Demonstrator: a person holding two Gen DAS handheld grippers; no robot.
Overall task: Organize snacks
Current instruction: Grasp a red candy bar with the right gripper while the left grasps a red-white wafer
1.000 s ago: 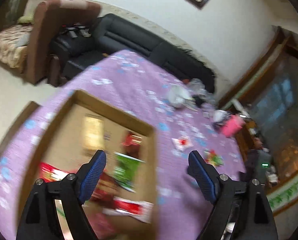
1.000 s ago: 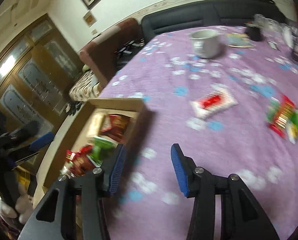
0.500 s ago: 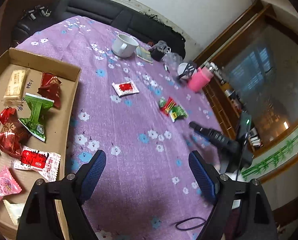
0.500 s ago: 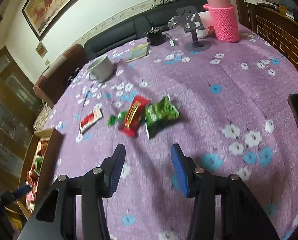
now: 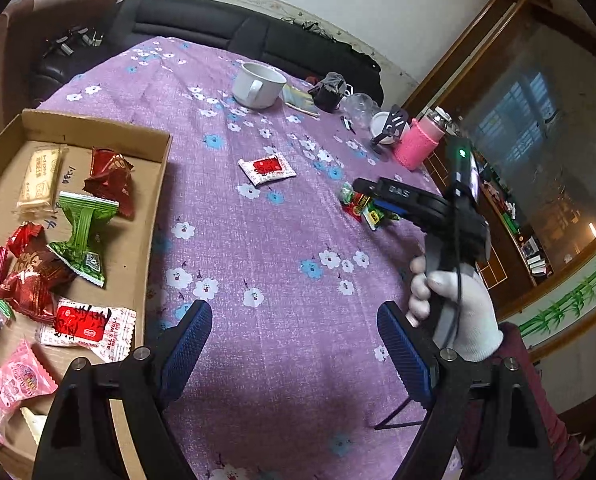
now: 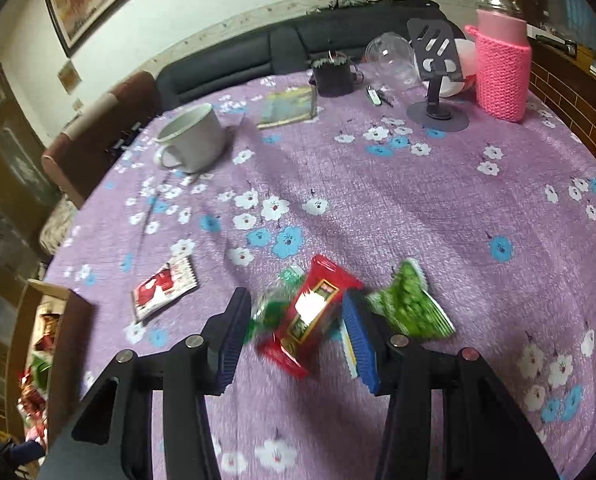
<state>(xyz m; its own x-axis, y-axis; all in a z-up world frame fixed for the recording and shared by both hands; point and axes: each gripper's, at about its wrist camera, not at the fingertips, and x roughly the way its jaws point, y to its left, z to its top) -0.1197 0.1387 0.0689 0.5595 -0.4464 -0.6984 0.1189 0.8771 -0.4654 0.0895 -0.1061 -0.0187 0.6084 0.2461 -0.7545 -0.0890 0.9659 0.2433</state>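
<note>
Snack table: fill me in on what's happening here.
A person with a gripper in each hand is sorting snacks into a cardboard box. The right gripper straddles a red snack packet on the purple tablecloth, jaws not yet closed on it. The left gripper hangs open and empty beside the box. Another red-and-white packet lies loose.

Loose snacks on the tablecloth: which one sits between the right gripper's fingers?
The red packet, framed by the open right gripper. The green packet lies outside its right finger, and the red-and-white sachet lies apart toward the cardboard box.
</note>
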